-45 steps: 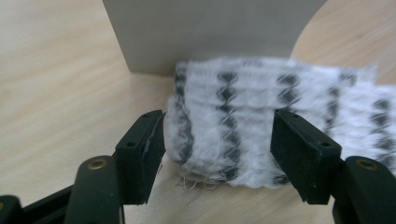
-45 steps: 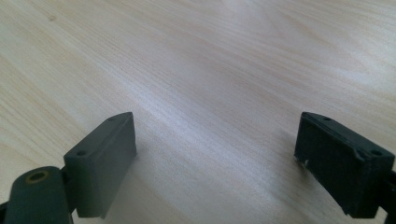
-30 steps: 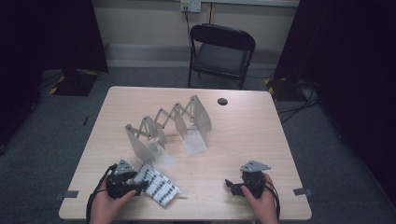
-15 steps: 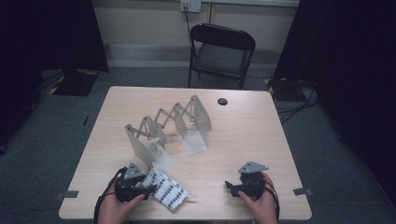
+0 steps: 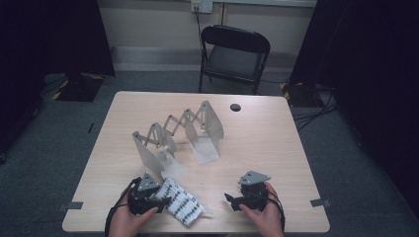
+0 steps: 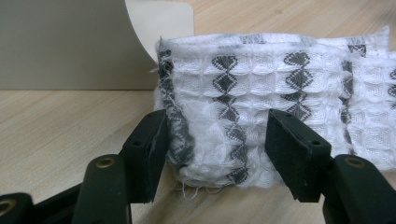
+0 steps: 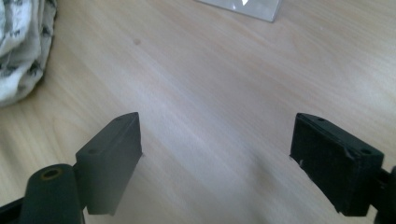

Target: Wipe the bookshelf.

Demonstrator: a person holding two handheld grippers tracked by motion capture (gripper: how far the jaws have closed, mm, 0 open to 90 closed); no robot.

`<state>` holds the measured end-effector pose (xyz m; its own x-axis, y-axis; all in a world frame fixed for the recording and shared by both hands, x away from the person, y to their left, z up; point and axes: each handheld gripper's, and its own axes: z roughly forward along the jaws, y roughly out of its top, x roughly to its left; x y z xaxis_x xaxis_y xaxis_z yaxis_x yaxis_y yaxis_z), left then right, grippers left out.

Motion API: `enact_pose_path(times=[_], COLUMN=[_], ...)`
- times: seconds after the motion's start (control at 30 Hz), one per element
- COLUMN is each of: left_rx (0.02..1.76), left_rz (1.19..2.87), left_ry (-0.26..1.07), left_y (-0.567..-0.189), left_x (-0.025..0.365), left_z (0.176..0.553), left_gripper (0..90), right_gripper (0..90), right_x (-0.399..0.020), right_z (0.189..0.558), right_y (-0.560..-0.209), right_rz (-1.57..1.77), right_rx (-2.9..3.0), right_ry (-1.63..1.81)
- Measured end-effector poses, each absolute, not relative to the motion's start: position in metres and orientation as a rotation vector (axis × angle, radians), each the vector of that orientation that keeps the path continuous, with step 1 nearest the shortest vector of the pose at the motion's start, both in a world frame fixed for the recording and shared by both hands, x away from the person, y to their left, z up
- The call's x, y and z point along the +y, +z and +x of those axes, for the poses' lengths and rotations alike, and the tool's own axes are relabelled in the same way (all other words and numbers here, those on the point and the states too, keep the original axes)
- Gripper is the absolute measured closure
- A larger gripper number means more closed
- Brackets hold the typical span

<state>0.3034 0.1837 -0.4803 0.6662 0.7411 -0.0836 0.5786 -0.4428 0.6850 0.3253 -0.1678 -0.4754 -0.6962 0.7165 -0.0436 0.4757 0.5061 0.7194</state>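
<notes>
A white cloth (image 5: 184,203) with dark diamond stripes lies folded near the table's front edge, left of centre. My left gripper (image 5: 163,201) has its jaws around the cloth's near end. In the left gripper view the cloth (image 6: 261,93) bunches between the two pads, and the left gripper (image 6: 217,154) is shut on it. My right gripper (image 5: 228,199) is at the front right and points left toward the cloth. The right gripper (image 7: 217,144) stands open over bare wood, with the cloth (image 7: 18,46) at the far left of its view.
A white accordion-style rack (image 5: 173,131) with flat end plates stands across the table's middle, just behind the cloth. A small black round thing (image 5: 235,107) lies near the far edge. A black folding chair (image 5: 234,54) stands beyond the table.
My left gripper and the cloth have shifted a little to the right along the front edge. The right gripper has edged left toward the cloth.
</notes>
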Motion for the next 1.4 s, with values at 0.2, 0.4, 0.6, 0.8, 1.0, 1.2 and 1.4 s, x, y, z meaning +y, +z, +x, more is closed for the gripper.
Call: enact_pose_path(times=[0.2, 0.4, 0.6, 0.8, 1.0, 1.2, 1.4], left_rx=[1.008, 0.996, 0.999, 0.994, 0.988, 0.987, 0.998], left_rz=[2.181, 2.191, 2.186, 2.198, 2.203, 2.198, 2.191], left_ry=[0.284, 0.292, 0.286, 0.284, 0.286, 0.275, 0.297], left_y=[-0.480, -0.480, -0.480, -0.480, -0.480, -0.481, -0.481], left_x=[0.182, 0.181, 0.180, 0.180, 0.180, 0.180, 0.186], left_z=[0.304, 0.304, 0.304, 0.304, 0.304, 0.305, 0.306], left_gripper=[41.4, 41.4, 41.6, 41.9, 41.9, 41.4, 33.8], right_gripper=[16.0, 16.0, 16.0, 15.9, 15.9, 16.7, 17.7], right_x=[-0.147, -0.128, -0.108, -0.085, -0.068, -0.056, -0.054], right_z=[0.331, 0.333, 0.335, 0.333, 0.332, 0.331, 0.332], right_y=[-0.475, -0.474, -0.464, -0.467, -0.468, -0.480, -0.488], right_rz=[0.979, 0.932, 0.872, 0.845, 0.801, 0.801, 0.786], right_rx=[2.451, 2.498, 2.520, 2.554, 2.576, 2.616, 2.618], right_ry=[1.057, 1.055, 1.086, 1.111, 1.140, 1.100, 1.041])
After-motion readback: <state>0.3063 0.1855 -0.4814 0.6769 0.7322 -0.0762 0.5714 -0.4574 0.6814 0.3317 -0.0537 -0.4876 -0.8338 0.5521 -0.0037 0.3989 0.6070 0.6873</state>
